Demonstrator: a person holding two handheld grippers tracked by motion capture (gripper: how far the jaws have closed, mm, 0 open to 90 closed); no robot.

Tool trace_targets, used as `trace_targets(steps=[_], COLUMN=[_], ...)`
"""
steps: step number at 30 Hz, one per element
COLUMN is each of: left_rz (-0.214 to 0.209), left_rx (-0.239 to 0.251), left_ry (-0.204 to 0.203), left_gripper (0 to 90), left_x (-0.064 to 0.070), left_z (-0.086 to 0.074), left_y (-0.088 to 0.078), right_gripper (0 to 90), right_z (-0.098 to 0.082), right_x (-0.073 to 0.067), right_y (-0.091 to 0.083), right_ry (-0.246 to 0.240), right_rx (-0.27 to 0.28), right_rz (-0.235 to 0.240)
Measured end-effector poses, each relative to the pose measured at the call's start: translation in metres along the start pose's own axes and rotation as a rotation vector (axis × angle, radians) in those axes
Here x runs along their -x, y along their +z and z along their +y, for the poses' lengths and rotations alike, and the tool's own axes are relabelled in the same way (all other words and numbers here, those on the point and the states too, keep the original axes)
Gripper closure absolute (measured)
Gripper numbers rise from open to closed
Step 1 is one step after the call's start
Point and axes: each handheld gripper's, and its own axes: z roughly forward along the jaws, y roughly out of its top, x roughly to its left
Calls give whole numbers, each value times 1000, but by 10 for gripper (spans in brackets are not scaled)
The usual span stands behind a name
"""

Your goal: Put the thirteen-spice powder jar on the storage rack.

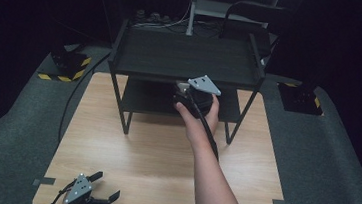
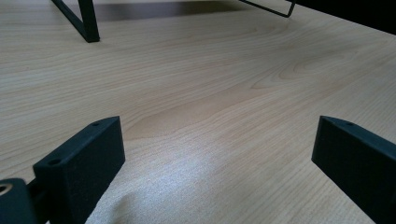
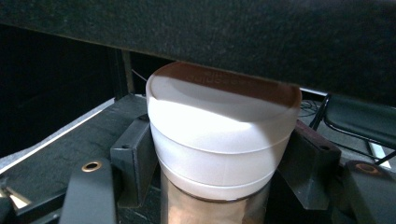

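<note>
Right tongs (image 3: 219, 186) pinch the jar (image 3: 219, 140) below its lid, upright, clearing the shelf (image 1: 183, 57) above. Left tongs (image 2: 215, 154) rest spread, empty, over the tabletop (image 2: 224, 79).

One wooden table (image 1: 128, 157) stands in the room, and on it one black rack (image 1: 183, 57) with two shelves. There are two grippers: the left gripper (image 1: 105, 187) near the table's front edge, and the right gripper (image 3: 219, 172) at the rack. One jar (image 3: 215, 205) with one white lid (image 3: 219, 135) is there. Two yellow-and-black striped floor plates (image 1: 66, 68) lie beside the table, one at each side.
</note>
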Motion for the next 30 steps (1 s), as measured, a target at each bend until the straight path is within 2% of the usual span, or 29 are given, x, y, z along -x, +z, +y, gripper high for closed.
trace_targets(steps=[6,12,30], left_rz=[0,3,1], left_rx=[-1,-1,1], left_ry=[-1,0,-3], left_gripper=[27,27,27], left_x=[0,0,0], left_z=[0,0,0], left_y=[0,0,0], right_gripper=[345,344,344], right_z=[-2,-9,-11], right_x=[-1,4,8], right_y=[2,2,2], right_ry=[4,38,31], right_rx=[10,28,34], right_rz=[-4,-1,14])
